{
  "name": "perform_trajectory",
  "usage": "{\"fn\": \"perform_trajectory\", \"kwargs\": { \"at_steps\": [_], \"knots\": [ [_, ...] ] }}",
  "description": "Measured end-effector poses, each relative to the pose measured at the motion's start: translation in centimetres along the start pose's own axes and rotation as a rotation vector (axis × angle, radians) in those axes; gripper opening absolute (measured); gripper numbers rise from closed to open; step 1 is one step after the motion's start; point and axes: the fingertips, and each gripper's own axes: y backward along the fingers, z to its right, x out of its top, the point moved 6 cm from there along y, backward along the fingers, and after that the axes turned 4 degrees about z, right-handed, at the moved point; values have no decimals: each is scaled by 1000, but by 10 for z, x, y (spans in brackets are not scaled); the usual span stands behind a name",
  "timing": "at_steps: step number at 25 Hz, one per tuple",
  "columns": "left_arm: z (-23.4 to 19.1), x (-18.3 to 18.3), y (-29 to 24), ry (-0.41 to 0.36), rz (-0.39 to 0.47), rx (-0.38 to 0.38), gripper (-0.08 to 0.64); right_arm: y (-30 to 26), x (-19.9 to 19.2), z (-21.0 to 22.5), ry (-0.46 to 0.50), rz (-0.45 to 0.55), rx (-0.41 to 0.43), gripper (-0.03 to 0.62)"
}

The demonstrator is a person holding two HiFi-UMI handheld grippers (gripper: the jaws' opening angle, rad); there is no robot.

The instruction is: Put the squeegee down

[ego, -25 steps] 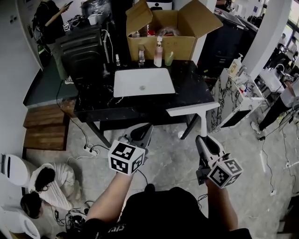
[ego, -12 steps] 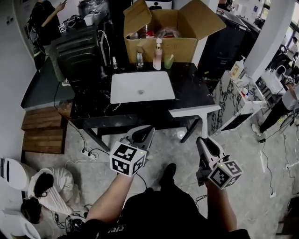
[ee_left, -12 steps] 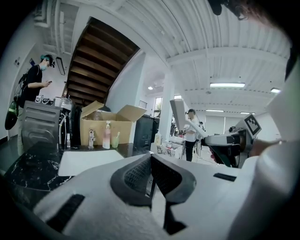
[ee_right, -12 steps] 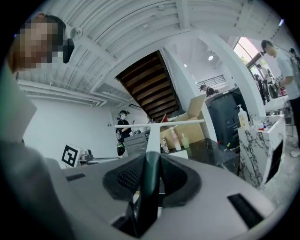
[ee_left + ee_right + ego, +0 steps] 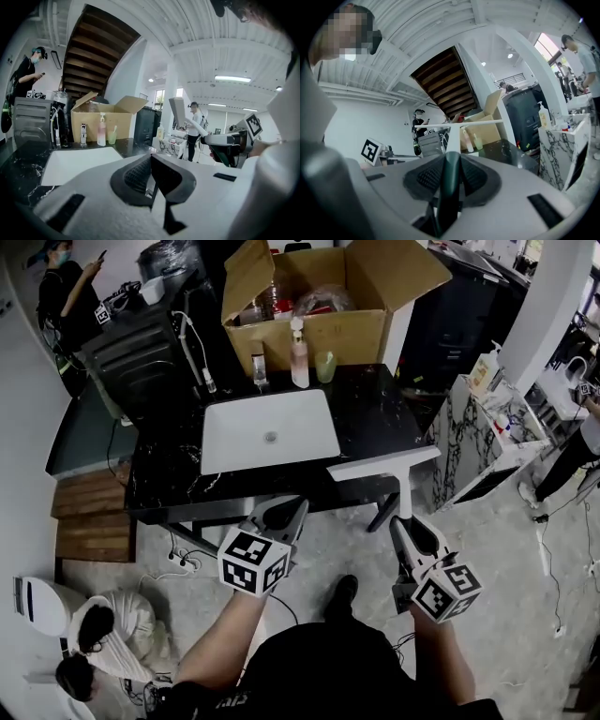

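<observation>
a person held a two-jaw gripper in each hand in front of a glossy black marble counter with a flat white rectangular sink set in it. the right gripper had its ribbed dark pads clamped on the smooth dark green handle of the squeegee. the slim white stem ran straight out from the jaws toward the counter. the long, flat white blade lay crosswise at its far end, in the air by the counter's near right edge. the left gripper had its jaws closed together on nothing.
</observation>
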Motion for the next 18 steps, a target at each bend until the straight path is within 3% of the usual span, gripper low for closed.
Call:
{"fn": "perform_trajectory", "kwargs": {
  "at_steps": [9, 18],
  "knots": [
    [-9, 34, -103, -43, -22, -20, 9, -50, 24, 94, -60, 21, 4, 98],
    [-34, 36, -151, 5, -18, -11, 9, -99, 38, 130, -47, -19, 29, 98]
  ]
}}
